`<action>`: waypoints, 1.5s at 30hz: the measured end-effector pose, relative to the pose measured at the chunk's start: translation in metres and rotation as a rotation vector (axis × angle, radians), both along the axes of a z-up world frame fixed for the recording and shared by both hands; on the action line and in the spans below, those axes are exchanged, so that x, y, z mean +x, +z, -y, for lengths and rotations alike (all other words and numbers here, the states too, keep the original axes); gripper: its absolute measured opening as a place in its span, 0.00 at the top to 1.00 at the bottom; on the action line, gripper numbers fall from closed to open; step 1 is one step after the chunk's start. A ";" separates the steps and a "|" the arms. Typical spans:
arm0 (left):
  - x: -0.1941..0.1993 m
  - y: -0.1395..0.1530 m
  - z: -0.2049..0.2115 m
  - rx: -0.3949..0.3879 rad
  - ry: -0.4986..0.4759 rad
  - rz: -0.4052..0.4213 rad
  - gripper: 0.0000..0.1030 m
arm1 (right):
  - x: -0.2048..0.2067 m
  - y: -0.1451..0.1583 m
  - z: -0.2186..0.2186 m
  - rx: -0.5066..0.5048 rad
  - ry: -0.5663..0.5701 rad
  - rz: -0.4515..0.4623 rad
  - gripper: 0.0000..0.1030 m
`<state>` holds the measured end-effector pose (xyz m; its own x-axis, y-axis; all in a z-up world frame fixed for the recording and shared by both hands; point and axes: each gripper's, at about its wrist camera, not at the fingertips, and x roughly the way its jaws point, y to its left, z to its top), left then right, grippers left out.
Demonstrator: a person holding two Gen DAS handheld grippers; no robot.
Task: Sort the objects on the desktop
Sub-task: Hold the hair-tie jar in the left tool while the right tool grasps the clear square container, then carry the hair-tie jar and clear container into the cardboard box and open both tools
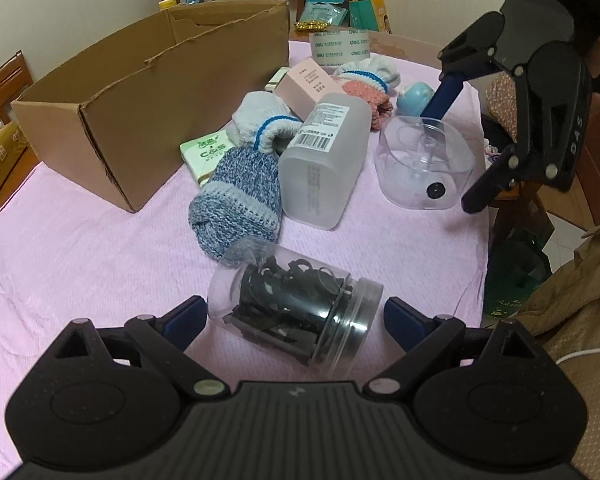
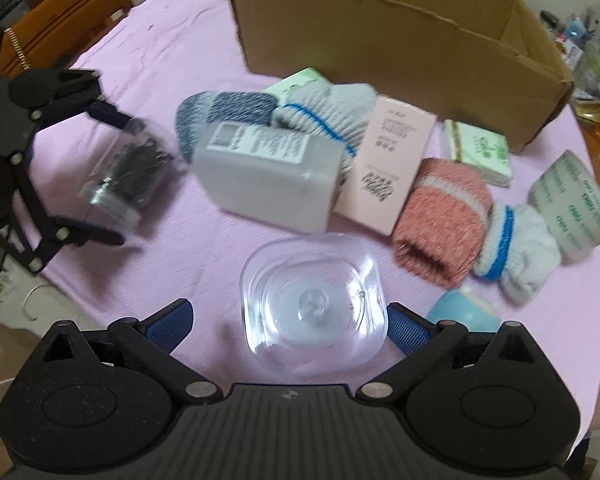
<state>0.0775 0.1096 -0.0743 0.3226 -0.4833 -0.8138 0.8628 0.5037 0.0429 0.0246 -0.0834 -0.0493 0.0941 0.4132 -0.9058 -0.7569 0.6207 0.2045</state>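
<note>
Bottle (image 1: 324, 164) before box (image 1: 148, 120)

The right wrist view is smeared by motion: beyond the gripper, the print on the frosted bottle (image 2: 268, 176) and the pink carton (image 2: 384, 168) cannot be read, and the clear jar of black clips (image 2: 128, 176), off to the gripper's far left, is only a dark blur. In the left wrist view, the frosted bottle (image 1: 324, 164) ahead of the gripper hides part of the pink carton (image 1: 308, 88). The cardboard box (image 1: 148, 100), further back and left, conceals its own inside.
</note>
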 end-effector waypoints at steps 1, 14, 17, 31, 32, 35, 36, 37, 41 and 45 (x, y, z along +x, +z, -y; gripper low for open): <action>0.000 0.000 0.001 0.001 -0.001 -0.001 0.08 | -0.001 0.000 -0.001 -0.007 0.011 0.001 0.00; 0.004 -0.002 0.007 0.047 -0.089 0.013 0.17 | 0.004 -0.029 -0.009 -0.075 0.039 -0.009 0.00; 0.006 -0.002 0.009 0.056 -0.131 0.011 0.17 | 0.001 -0.031 -0.013 -0.099 0.067 0.016 0.00; 0.009 0.003 0.004 0.027 -0.101 -0.024 0.18 | 0.002 -0.025 -0.012 -0.089 0.055 0.041 0.07; 0.008 0.004 0.004 0.024 -0.101 -0.024 0.18 | 0.001 -0.022 -0.012 -0.089 0.058 0.050 0.12; 0.009 0.004 0.004 0.021 -0.093 -0.026 0.18 | 0.000 -0.019 -0.014 -0.105 0.082 0.068 0.18; 0.009 0.005 0.003 0.017 -0.088 -0.023 0.18 | -0.001 -0.019 -0.013 -0.108 0.085 0.076 0.21; 0.009 0.006 0.003 0.013 -0.086 -0.023 0.18 | 0.000 -0.018 -0.013 -0.107 0.085 0.074 0.22; 0.008 0.012 0.003 -0.003 -0.073 -0.018 0.18 | 0.000 -0.014 -0.011 -0.107 0.076 0.077 0.22; 0.009 0.019 0.002 -0.021 -0.058 -0.020 0.18 | 0.001 -0.008 -0.007 -0.097 0.072 0.078 0.22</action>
